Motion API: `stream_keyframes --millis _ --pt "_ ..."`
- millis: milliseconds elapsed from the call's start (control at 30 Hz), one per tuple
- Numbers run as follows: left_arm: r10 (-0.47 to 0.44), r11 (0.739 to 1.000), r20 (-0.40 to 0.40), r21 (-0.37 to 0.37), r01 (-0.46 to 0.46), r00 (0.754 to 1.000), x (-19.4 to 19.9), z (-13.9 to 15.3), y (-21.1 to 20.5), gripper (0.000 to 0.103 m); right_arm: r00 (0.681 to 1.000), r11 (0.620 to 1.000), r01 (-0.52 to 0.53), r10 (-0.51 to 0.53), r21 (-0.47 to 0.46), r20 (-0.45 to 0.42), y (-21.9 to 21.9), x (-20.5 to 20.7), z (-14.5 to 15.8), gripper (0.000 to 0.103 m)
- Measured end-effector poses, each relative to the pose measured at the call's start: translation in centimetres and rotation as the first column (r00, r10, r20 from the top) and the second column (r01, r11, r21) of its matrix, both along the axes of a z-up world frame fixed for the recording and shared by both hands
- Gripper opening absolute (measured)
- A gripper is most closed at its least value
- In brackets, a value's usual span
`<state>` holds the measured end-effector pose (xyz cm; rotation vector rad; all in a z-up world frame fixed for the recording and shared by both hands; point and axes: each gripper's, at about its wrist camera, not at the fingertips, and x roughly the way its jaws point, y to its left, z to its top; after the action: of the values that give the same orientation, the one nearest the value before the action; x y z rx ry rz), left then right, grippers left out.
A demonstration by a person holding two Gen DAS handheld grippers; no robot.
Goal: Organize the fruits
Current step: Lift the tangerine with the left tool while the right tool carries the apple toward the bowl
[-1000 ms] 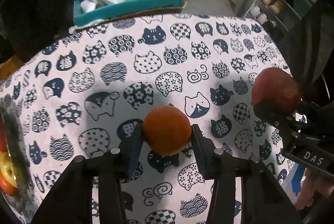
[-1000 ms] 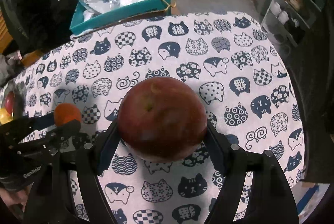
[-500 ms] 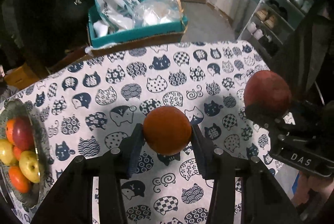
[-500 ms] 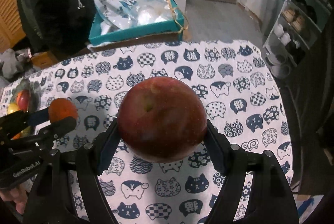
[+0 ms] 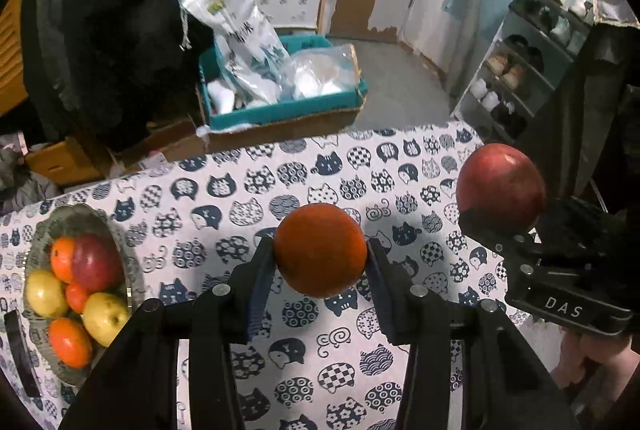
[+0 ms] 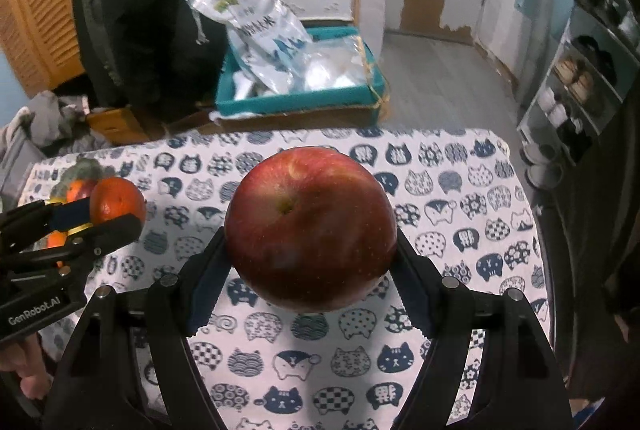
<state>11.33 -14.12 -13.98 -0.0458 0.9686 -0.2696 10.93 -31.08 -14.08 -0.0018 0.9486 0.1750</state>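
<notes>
Cluttered and dim, the room shows a shoe rack (image 5: 516,69) at about 2 o'clock and a teal box (image 5: 280,101) of plastic bags at 12 o'clock, beyond a table under a cat-print cloth (image 5: 224,205). Compared with a second ago, both views take in far more of the room and of the cloth, so both fruits have been lifted well clear of the table, and the bowl (image 5: 76,222), then only a sliver at the edge of the left view, now sits fully visible at 9 o'clock. That suggests the pick-up is finished and the carry toward the bowl is the step in hand. The left gripper (image 5: 320,262) has its jaws drawn narrow, clamped on an orange (image 5: 320,254) at the centre of its view; the right gripper (image 6: 310,250) stands wider, its pads pressing both sides of a red apple (image 6: 310,226), which appears at 3 o'clock from the left camera. The orange looks round, matte and evenly coloured. The apple is deep red and glossy, with a pale streak near the top and its stem dimple facing the camera. Already the bowl holds two yellowish fruits, several oranges and another red apple, leaving little room; I judge that placing two more risks a roll-off.
</notes>
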Motion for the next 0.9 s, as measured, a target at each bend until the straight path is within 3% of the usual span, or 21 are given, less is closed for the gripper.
stream_keyframes --millis 333,900 --pt "0.03 1.0 0.068 0.003 -0.03 0.997 -2.0 2.8 2.9 0.046 0.996 0.997 -0.074 0.073 0.009 0.053 3.2 -0.6 2.7 0.076" --pt "0.149 0.989 0.101 -0.007 -0.149 0.984 -4.1 4.2 9.7 0.046 0.975 0.978 -0.205 0.202 0.023 0.094 10.4 -0.5 5.0 0.076"
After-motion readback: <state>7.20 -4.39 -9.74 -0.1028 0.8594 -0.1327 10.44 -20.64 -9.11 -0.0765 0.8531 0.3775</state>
